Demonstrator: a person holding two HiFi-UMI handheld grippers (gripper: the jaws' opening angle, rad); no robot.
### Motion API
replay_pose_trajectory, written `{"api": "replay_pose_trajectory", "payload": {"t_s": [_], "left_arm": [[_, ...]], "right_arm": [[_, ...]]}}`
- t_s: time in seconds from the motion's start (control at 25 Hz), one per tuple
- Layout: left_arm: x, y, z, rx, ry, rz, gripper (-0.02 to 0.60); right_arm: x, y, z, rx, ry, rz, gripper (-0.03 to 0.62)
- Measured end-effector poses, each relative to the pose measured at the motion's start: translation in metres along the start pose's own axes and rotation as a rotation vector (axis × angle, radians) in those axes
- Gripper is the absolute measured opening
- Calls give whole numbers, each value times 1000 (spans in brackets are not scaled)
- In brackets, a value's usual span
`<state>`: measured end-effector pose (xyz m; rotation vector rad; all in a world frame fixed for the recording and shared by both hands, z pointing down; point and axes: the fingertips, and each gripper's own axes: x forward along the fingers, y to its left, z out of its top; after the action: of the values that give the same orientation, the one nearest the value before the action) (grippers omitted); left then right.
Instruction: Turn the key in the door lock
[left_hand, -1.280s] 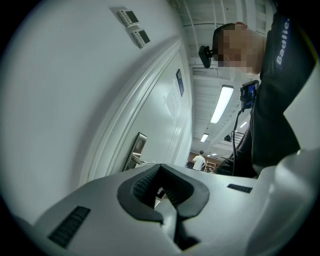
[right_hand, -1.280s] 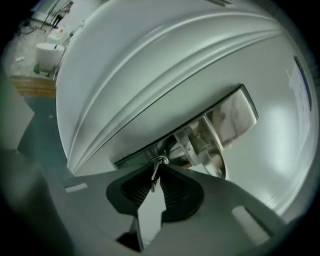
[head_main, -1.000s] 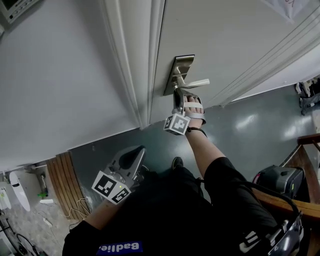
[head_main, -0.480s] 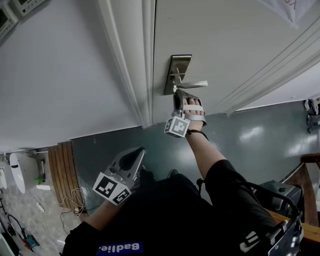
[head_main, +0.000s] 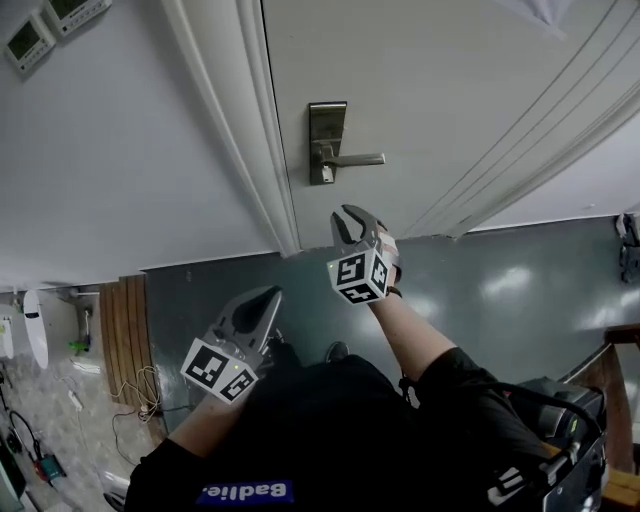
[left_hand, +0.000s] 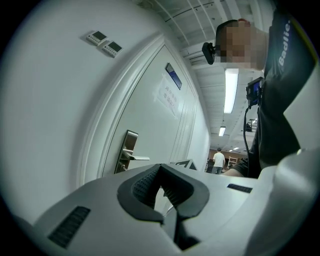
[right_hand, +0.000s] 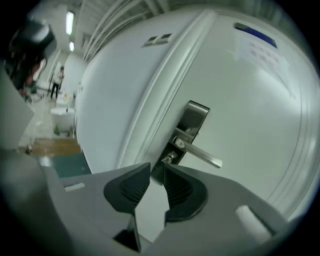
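The metal lock plate (head_main: 327, 140) sits on the white door (head_main: 450, 90), with its lever handle (head_main: 355, 159) level. A small key (right_hand: 169, 158) sticks out of the plate below the lever (right_hand: 200, 154). My right gripper (head_main: 352, 222) hangs just short of the lock, apart from it. Its jaws are opening and nothing is between them; in the right gripper view (right_hand: 156, 172) the key shows beyond the gap. My left gripper (head_main: 268, 296) is held low by the person's body, shut and empty, and points level toward the door (left_hand: 160, 169).
White door-frame moulding (head_main: 255, 150) runs left of the lock, beside a wall with two control panels (head_main: 45, 28). A wooden slatted board (head_main: 120, 345) and cables lie on the floor at left. A dark bag (head_main: 560, 405) sits at lower right.
The right gripper has let go at the lock and drawn back from the door, its jaws now apart. The left gripper shifted slightly. The key stays in the lock.
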<state>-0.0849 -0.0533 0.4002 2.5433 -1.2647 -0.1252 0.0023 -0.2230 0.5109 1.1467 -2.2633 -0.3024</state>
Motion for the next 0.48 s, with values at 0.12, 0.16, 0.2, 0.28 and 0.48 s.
{"api": "replay_pose_trajectory", "payload": {"t_s": [0.12, 0.16, 0.2, 0.28, 0.48], "left_arm": [[1, -18, -4, -2, -8, 13, -6], [0, -23, -5, -2, -8, 11, -6], [0, -28, -4, 0, -8, 7, -8], [-2, -36, -1, 6, -11, -12, -6], [-16, -44, 5, 6, -24, -73, -6]], "right_arm": [[-35, 10, 8, 291, -95, 130, 73], [-46, 14, 10, 399, -124, 173, 62], [-57, 16, 13, 504, -148, 210, 56], [-77, 22, 19, 680, -181, 267, 51], [-115, 42, 35, 847, -217, 311, 30]]}}
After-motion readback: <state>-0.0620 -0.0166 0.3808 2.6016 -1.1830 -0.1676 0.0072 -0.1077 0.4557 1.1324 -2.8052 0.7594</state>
